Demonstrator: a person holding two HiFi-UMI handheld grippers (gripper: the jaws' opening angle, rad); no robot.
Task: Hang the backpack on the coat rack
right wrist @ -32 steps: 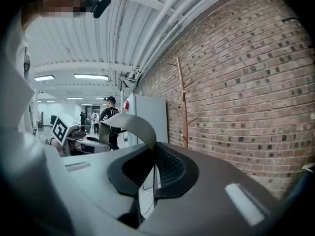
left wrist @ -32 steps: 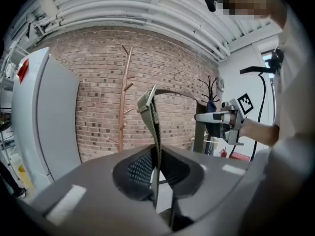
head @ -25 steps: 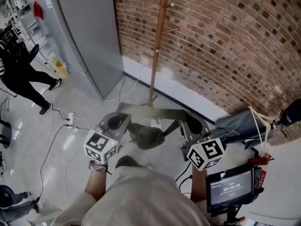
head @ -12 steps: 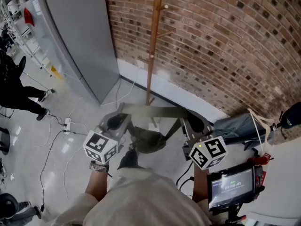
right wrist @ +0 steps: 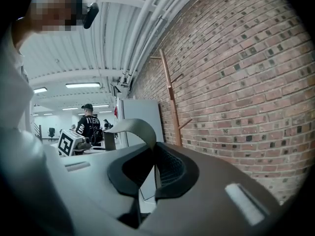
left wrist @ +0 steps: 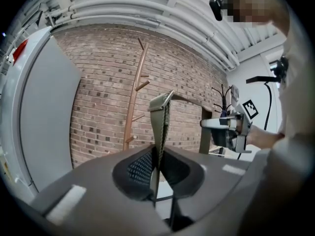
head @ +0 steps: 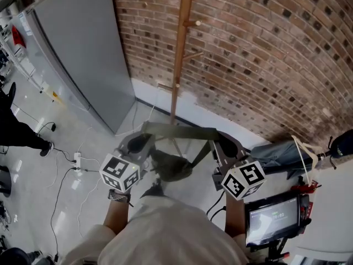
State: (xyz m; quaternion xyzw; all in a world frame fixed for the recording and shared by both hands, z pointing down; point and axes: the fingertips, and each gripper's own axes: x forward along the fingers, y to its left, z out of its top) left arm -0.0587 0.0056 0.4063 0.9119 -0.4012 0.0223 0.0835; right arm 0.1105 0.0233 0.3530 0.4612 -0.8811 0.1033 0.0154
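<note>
An olive backpack (head: pixel 171 167) hangs below its strap (head: pixel 176 131), which is stretched level between my two grippers. My left gripper (head: pixel 144 139) is shut on the strap's left end, and my right gripper (head: pixel 220 142) is shut on its right end. In the left gripper view the strap (left wrist: pixel 160 127) rises edge-on from the closed jaws of the left gripper (left wrist: pixel 157 168). In the right gripper view the strap (right wrist: pixel 133 129) curls out of the right gripper (right wrist: pixel 154 173). The wooden coat rack (head: pixel 179 54) stands just beyond the strap, against the brick wall; its pegs (head: pixel 194 23) are bare.
A tall grey cabinet (head: pixel 77 48) stands left of the rack. The brick wall (head: pixel 276 54) runs behind. Cables and a power strip (head: pixel 77 159) lie on the floor at left. A person's legs (head: pixel 16 131) show at the left edge. A screen on a stand (head: pixel 270 220) is at lower right.
Both grippers have carried the strap and backpack closer to the coat rack. The rack's pole now stands more upright in view and the person at left has slid toward the edge.
</note>
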